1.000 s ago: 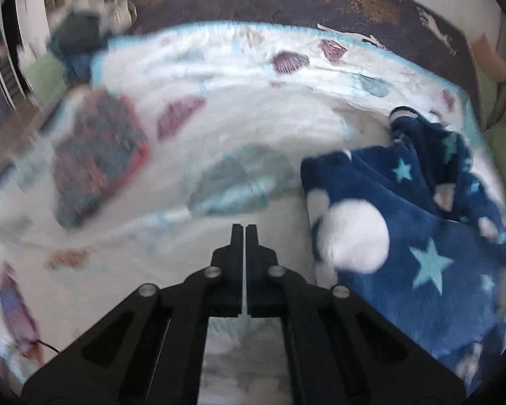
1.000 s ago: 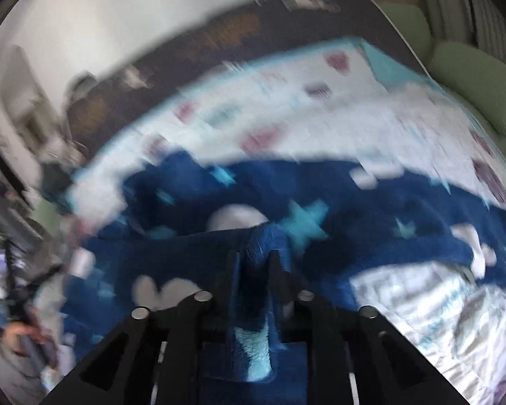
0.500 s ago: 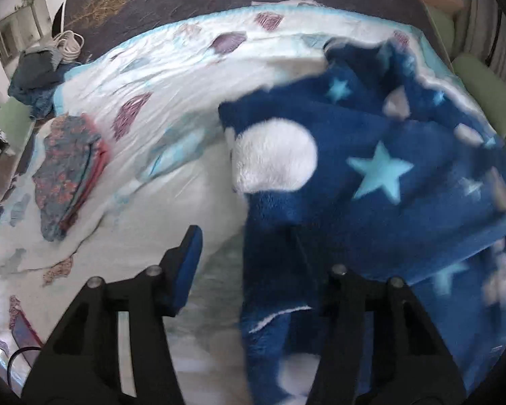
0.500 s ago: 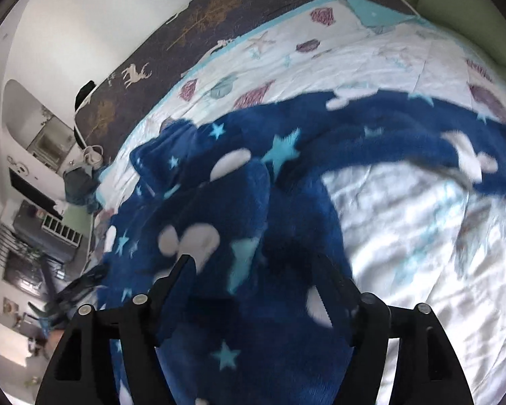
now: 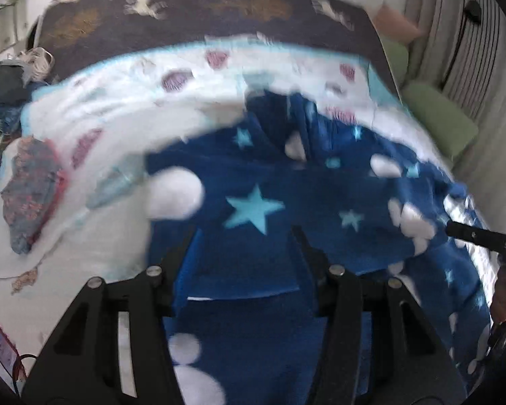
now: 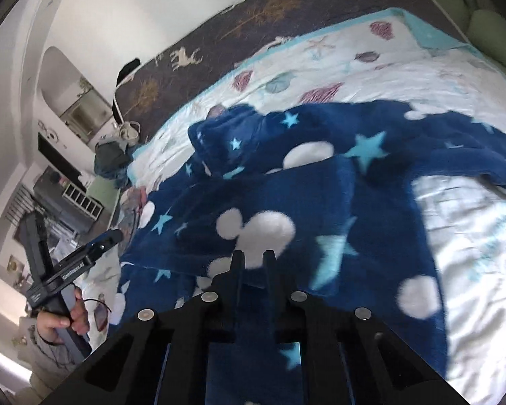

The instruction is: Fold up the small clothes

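A dark blue fleece garment (image 5: 320, 195) with pale stars and white blobs lies spread and partly folded on the white shell-print bed sheet (image 5: 118, 108). My left gripper (image 5: 244, 246) straddles a folded edge of it. Its jaws are closing, the fleece fills the gap, and the pads do not visibly press. In the right wrist view the same garment (image 6: 320, 195) covers the middle of the bed. My right gripper (image 6: 253, 263) has its jaws closing to a narrow gap with a ridge of fleece pinched between them. A hand (image 6: 60, 320) holds the left gripper at the left edge.
A folded floral garment (image 5: 30, 195) lies at the sheet's left edge. A dark pile of clothes (image 5: 3, 91) sits at the far left corner. Green cushions (image 5: 438, 118) line the right side. A dark deer-print blanket (image 5: 219, 10) runs along the far side.
My left gripper opened and moved right from bare sheet onto the fleece. My right gripper let go of its fold, opened wide, then narrowed again on the fleece.
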Demonstrator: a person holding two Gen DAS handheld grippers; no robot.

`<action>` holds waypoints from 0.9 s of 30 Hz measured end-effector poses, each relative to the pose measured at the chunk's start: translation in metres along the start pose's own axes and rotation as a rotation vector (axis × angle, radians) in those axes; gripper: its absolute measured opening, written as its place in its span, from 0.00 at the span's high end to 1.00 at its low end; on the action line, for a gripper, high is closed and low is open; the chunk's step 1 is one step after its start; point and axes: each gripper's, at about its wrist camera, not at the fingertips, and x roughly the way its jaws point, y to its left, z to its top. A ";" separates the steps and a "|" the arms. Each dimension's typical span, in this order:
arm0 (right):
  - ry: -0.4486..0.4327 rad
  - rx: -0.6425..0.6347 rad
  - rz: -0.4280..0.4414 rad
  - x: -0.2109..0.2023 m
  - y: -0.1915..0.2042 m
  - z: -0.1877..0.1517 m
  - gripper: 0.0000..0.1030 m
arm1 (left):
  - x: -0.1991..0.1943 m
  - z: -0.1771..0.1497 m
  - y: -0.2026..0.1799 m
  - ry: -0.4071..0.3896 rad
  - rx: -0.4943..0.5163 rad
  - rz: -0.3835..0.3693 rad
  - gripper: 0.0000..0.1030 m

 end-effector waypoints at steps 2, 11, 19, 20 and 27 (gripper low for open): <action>0.119 0.001 -0.158 0.030 -0.009 -0.004 0.96 | 0.039 -0.012 0.003 0.108 0.024 0.110 0.47; -0.041 0.126 -0.015 -0.009 -0.042 -0.009 0.80 | 0.011 0.000 -0.021 0.024 -0.005 -0.045 0.40; -0.303 0.584 -0.017 -0.075 -0.158 -0.013 0.40 | 0.024 0.004 -0.102 0.025 0.168 -0.139 0.26; -0.321 0.642 -0.010 -0.079 -0.175 -0.014 0.40 | 0.031 0.001 -0.110 0.045 0.178 -0.145 0.26; -0.450 1.020 -0.008 -0.084 -0.279 -0.033 0.38 | 0.050 -0.012 -0.128 0.078 0.169 -0.155 0.19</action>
